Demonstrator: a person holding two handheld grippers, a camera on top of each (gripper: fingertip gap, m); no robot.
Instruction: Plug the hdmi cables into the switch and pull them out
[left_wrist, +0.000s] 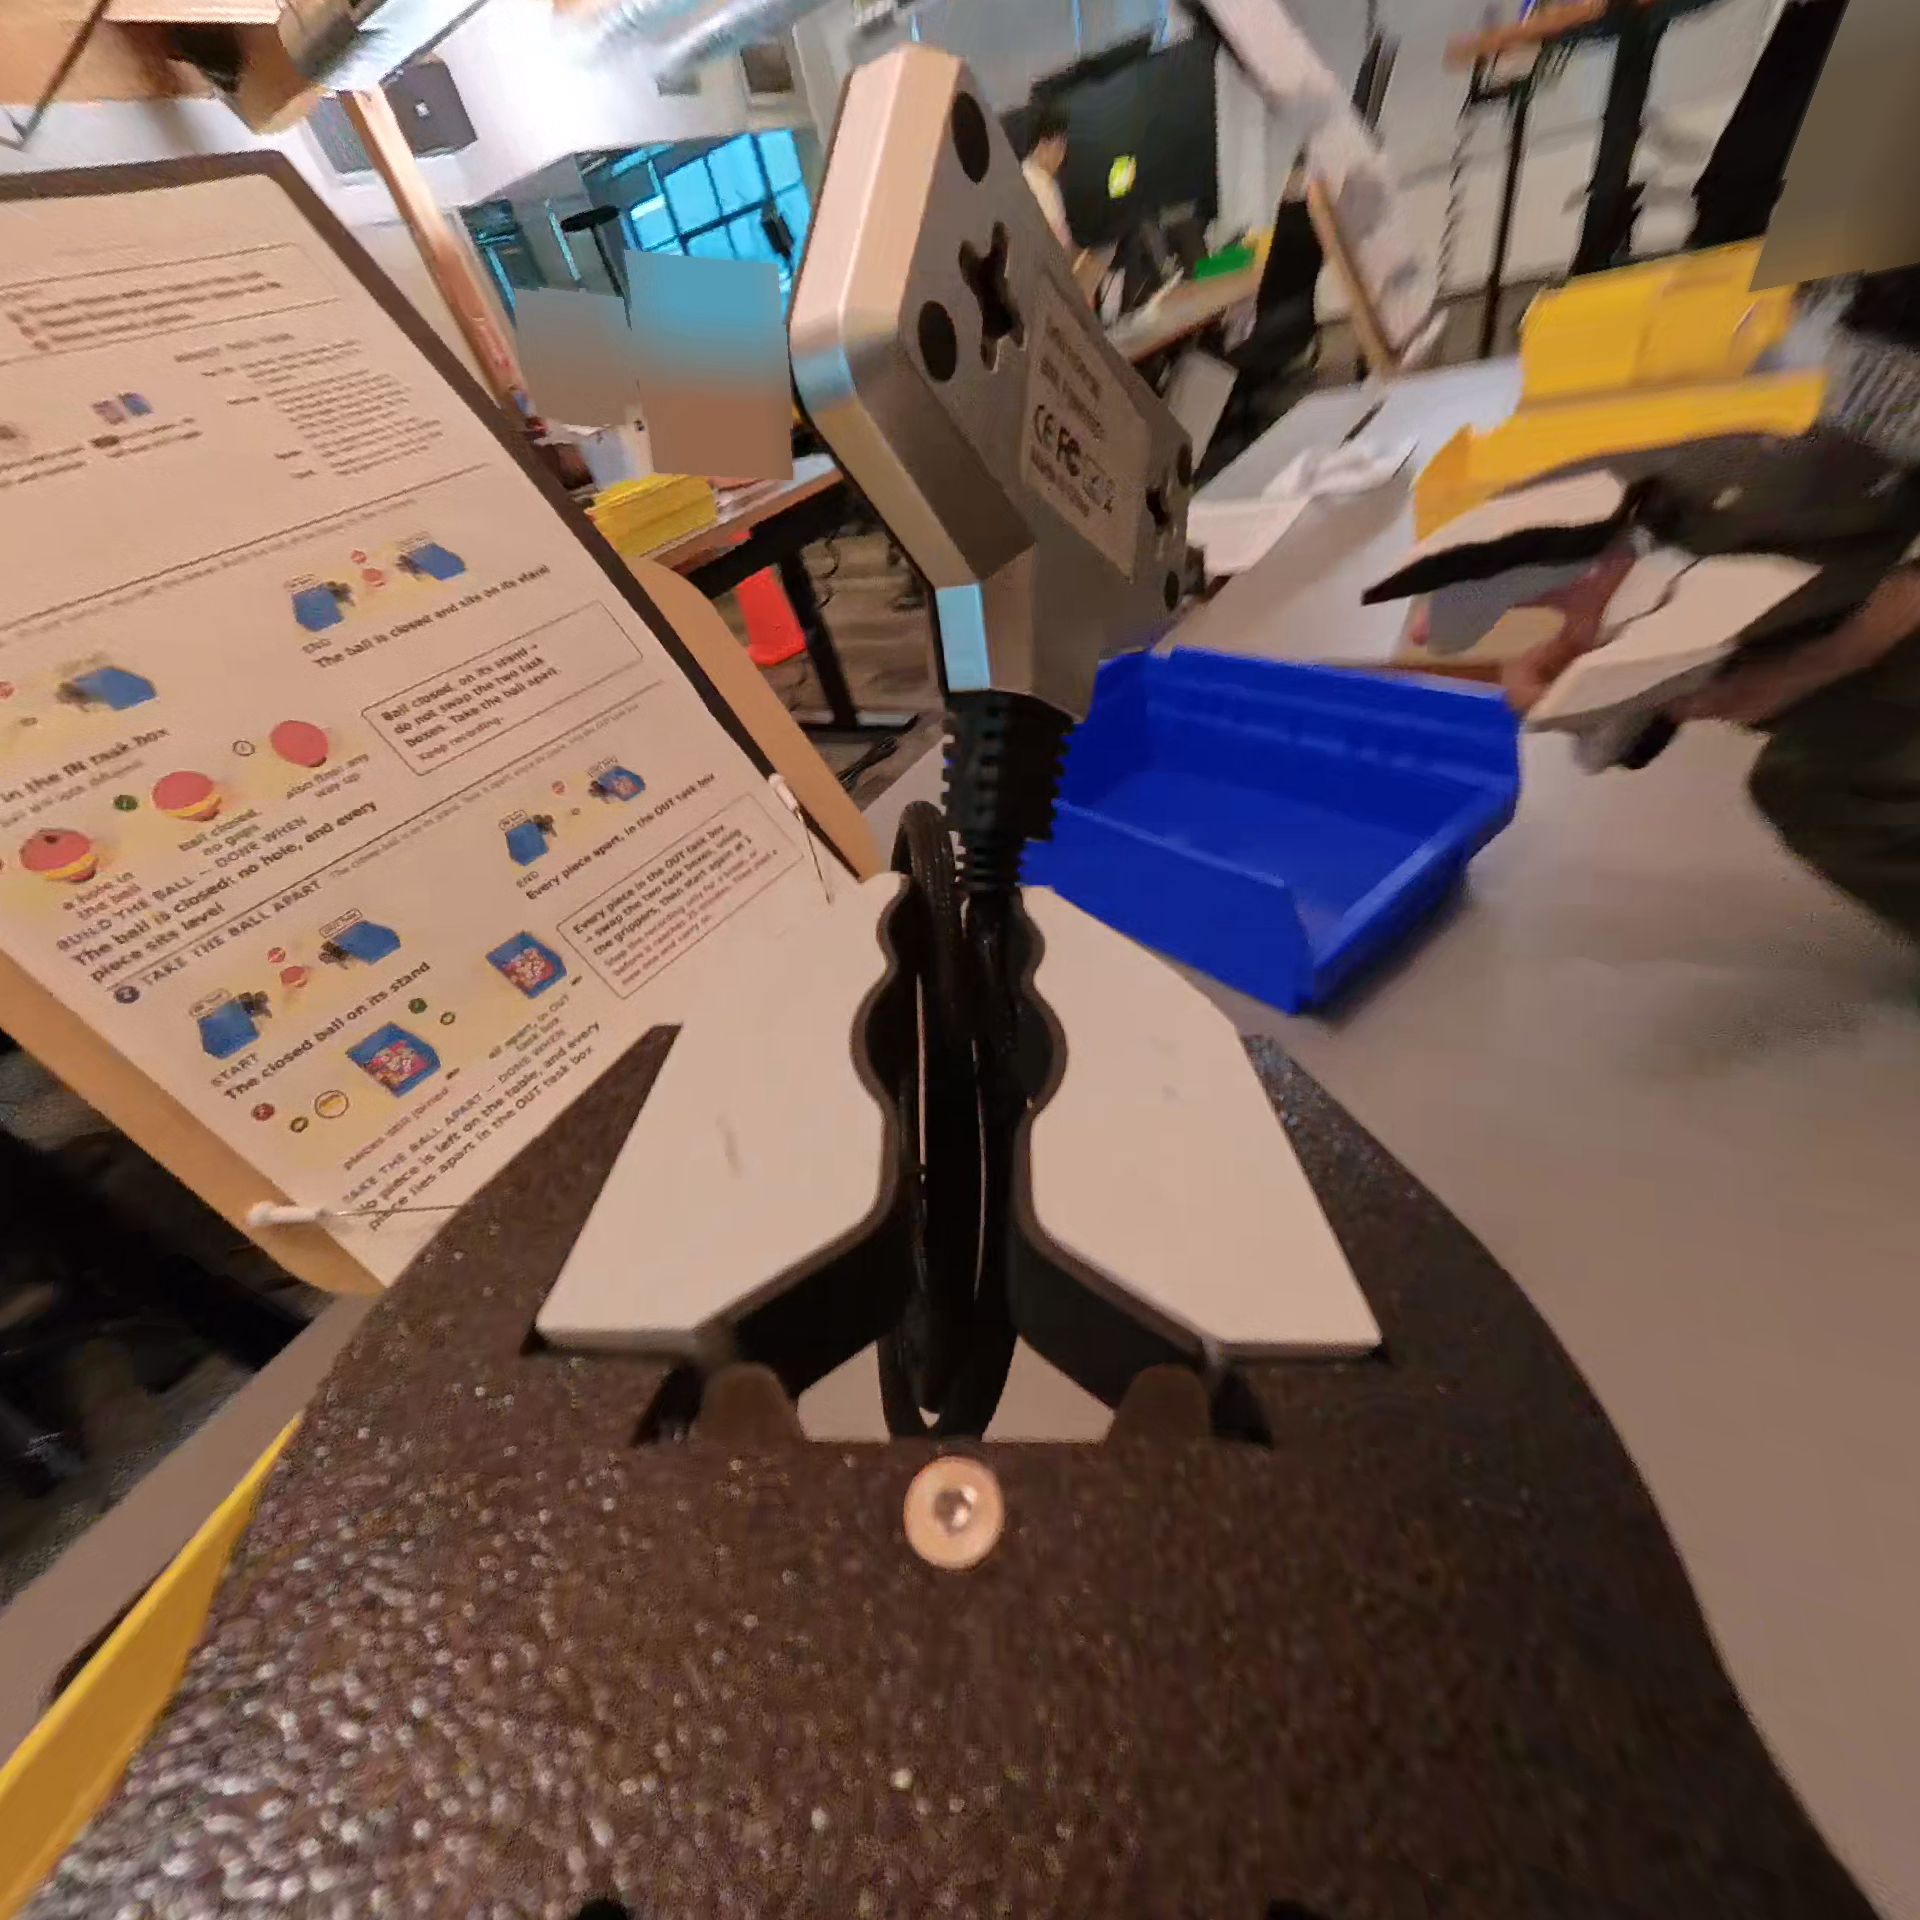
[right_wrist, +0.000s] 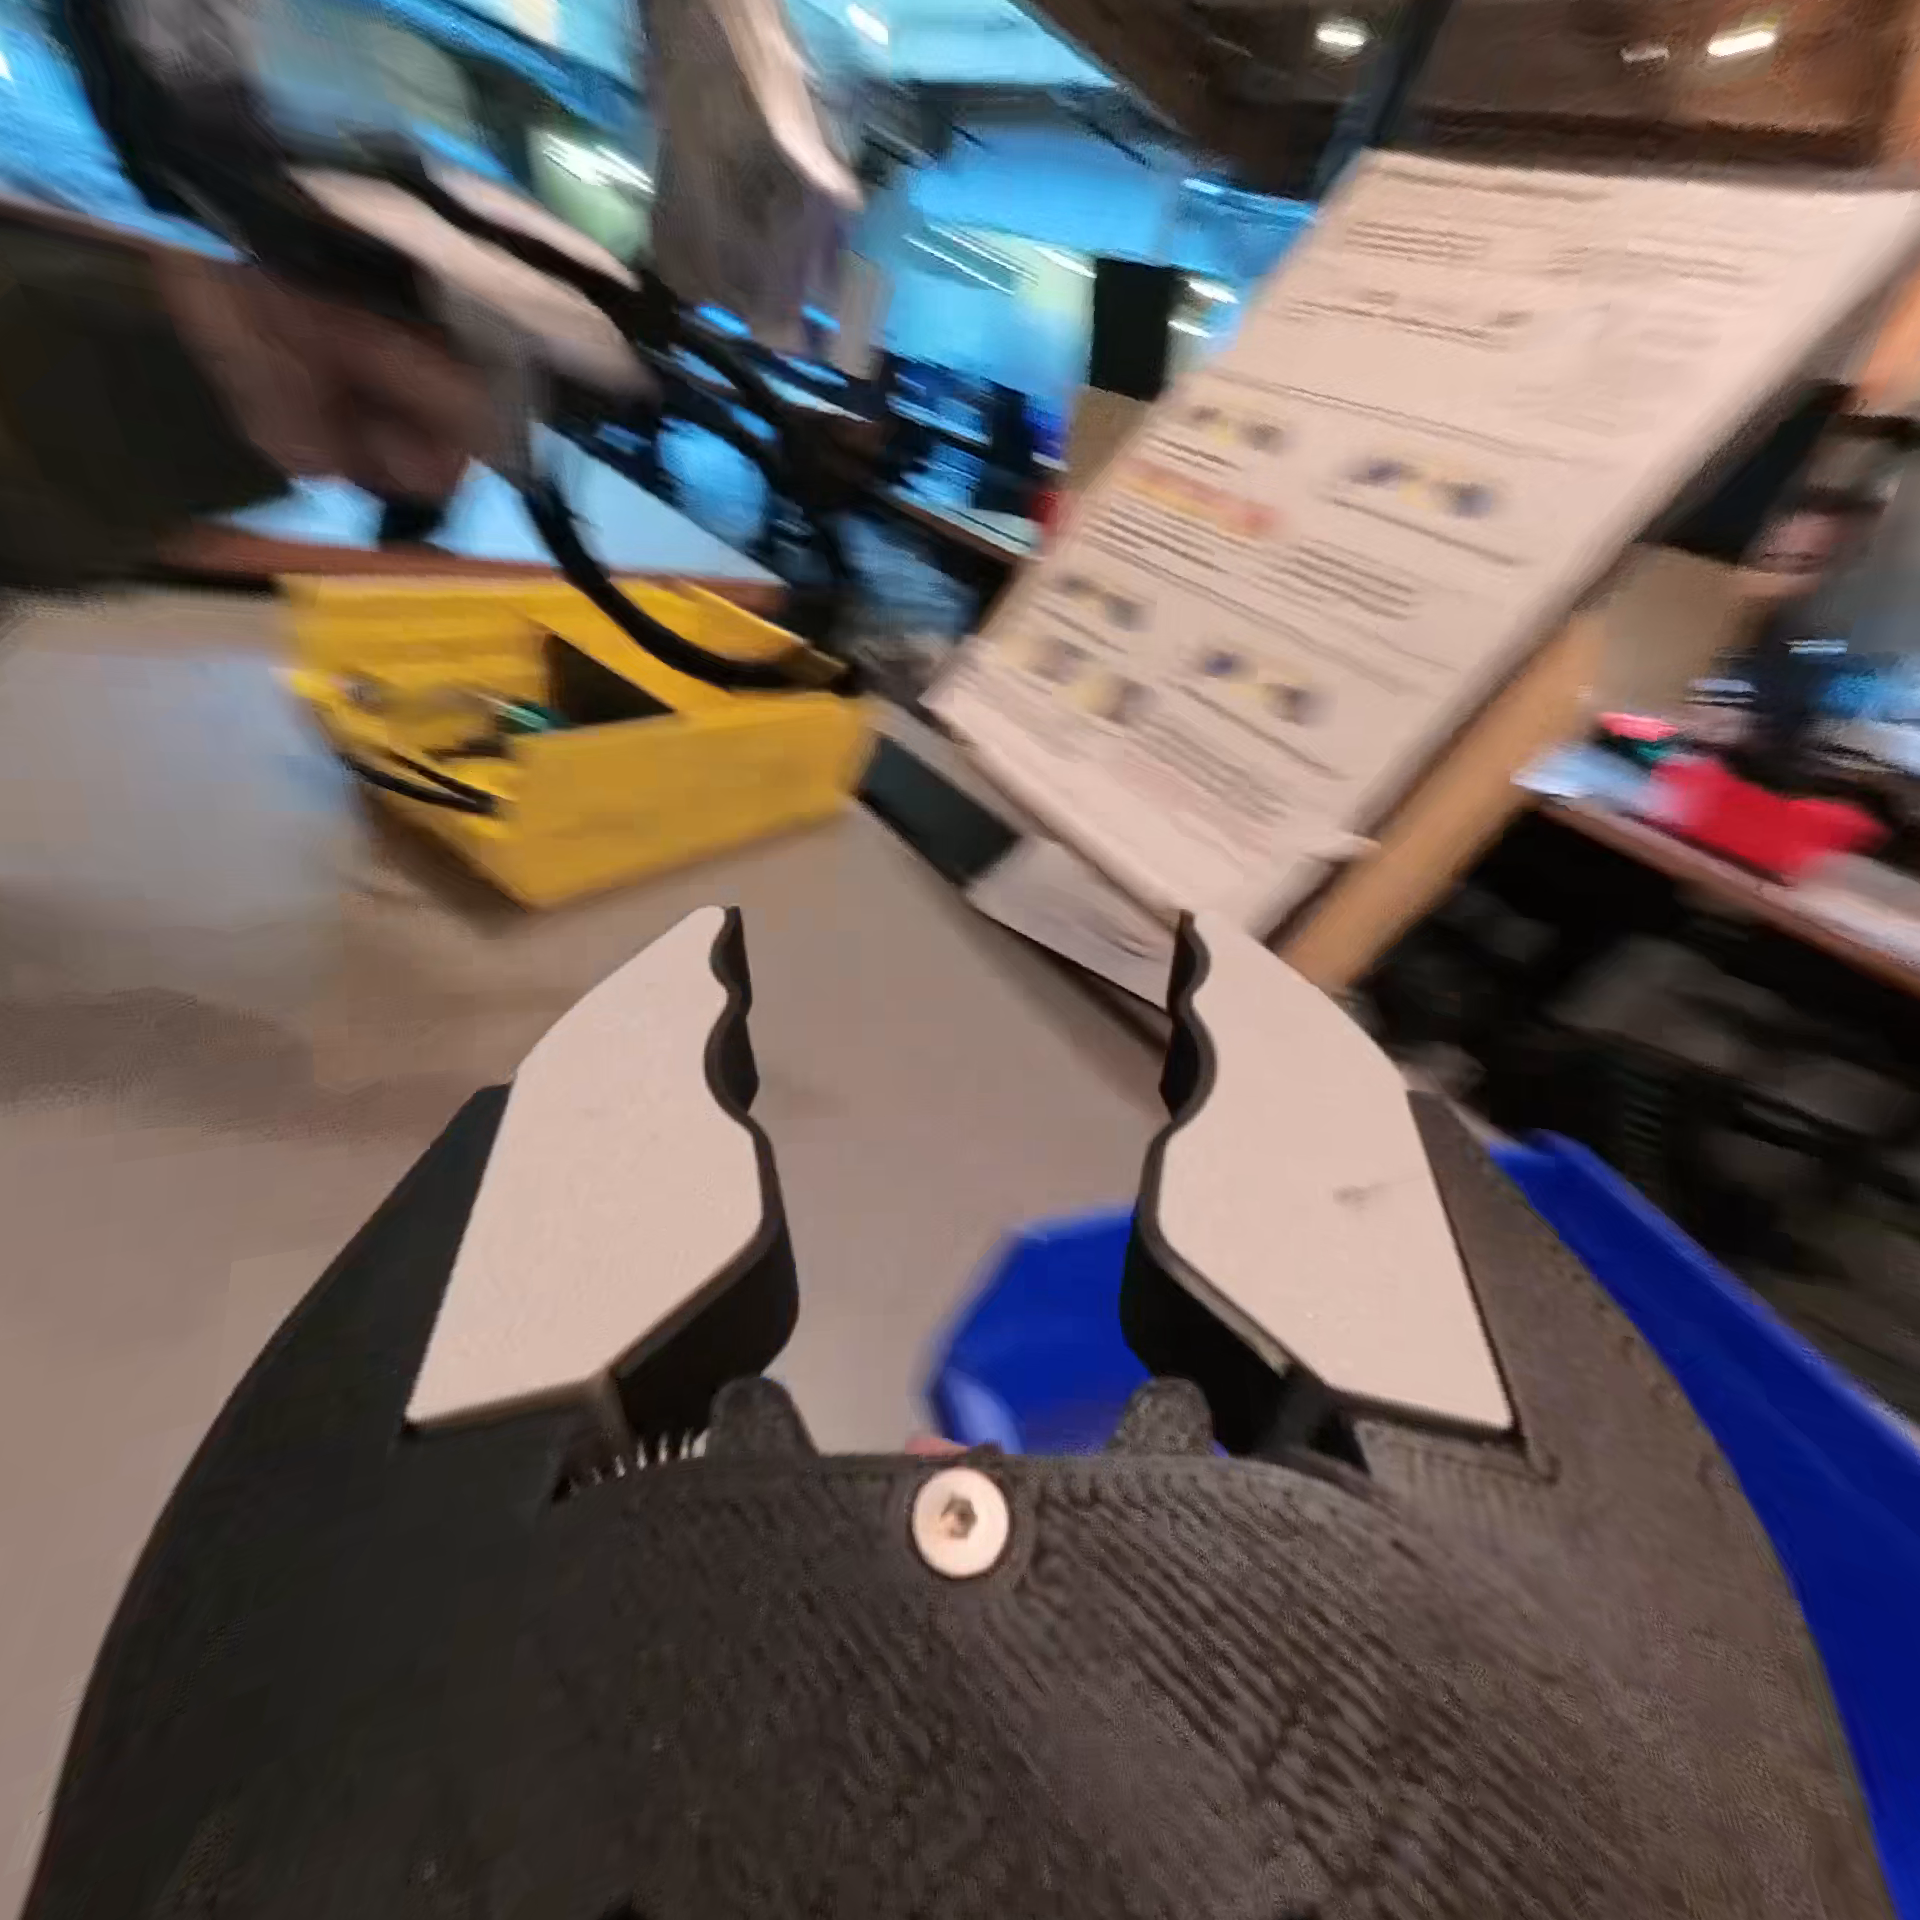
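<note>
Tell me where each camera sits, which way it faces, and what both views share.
Left wrist view: on the left gripper, looking along fingers shut on a black HDMI cable whose plug sits in a raised silver metal switch box; the right gripper shows at far right.
Right wrist view: on the right gripper, open and empty, facing a grey tabletop.
Shared: blue plastic bin, yellow bin, tilted printed instruction board.
</note>
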